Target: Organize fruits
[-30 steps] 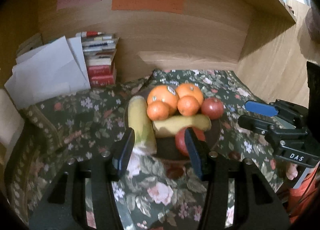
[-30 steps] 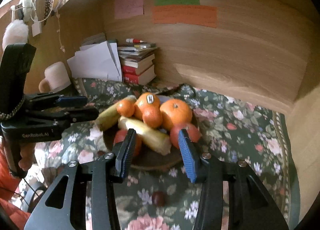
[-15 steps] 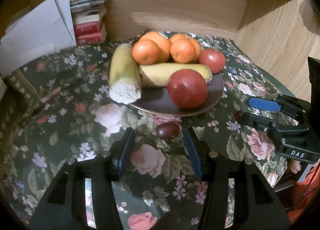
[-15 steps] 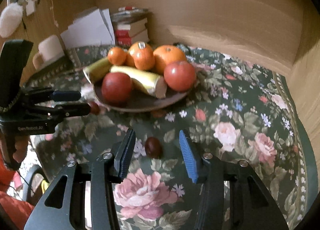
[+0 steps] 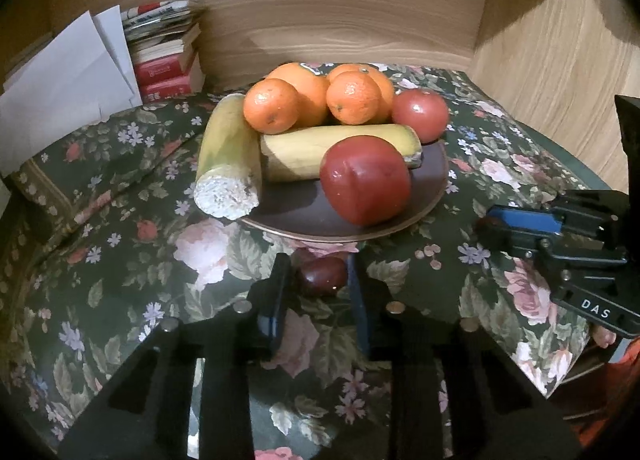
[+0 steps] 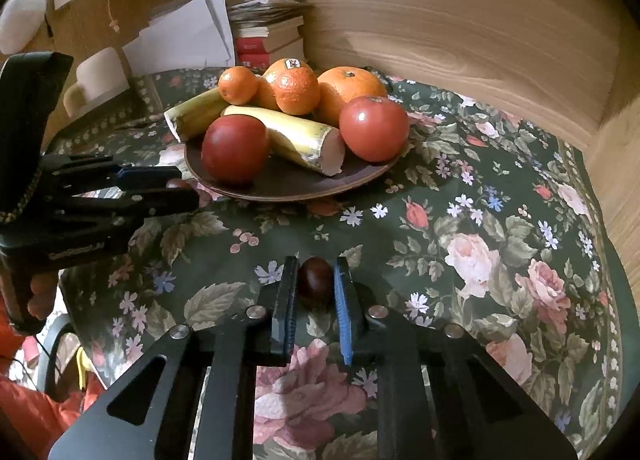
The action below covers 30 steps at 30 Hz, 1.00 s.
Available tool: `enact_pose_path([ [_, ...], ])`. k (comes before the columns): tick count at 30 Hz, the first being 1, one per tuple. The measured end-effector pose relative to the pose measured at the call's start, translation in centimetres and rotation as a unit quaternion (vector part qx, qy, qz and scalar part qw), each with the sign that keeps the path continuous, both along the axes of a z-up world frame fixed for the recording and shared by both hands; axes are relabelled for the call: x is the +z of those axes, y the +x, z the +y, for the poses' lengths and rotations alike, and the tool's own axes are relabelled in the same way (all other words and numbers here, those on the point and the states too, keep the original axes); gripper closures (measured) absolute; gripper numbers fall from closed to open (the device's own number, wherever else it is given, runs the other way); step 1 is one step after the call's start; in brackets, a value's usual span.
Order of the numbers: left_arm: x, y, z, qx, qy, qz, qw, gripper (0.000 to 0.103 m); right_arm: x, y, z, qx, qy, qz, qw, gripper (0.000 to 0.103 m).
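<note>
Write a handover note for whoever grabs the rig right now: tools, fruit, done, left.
Left tool: jaws just closed, shut on the first dark fruit, which sits on the cloth right in front of the plate.
Right tool: jaws just closed, shut on the second dark fruit, on the cloth farther from the plate.
Plate holds oranges, banana pieces, red fruits.
Done: both grasps. Left: lift both, probably onto the plate.

Two black, angular handheld grippers (image 5: 320, 280) (image 6: 316, 280) with blue-padded fingers (image 6: 343, 308), silver screws (image 6: 256, 312) and white lettering (image 5: 595, 310), beside an orange sleeve (image 6: 36, 416).
</note>
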<state>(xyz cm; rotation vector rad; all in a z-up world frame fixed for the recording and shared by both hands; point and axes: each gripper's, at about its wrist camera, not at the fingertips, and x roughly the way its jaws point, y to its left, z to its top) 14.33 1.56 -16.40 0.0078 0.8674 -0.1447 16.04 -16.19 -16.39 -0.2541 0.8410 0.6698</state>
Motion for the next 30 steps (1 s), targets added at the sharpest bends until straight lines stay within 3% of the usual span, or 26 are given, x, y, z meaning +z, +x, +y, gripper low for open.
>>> enact_pose_path([
  [8,0.5,-0.1,0.3,0.001,-0.009,-0.001,1.0,0.076,1.1,0.1,-0.1,-0.001,0.013,-0.009,1.0,0.088],
  [30,7.4,2.0,1.4,0.001,-0.018,-0.085,0.9962,0.076,5.5,3.0,2.4,0.017,0.048,-0.059,0.997,0.088],
])
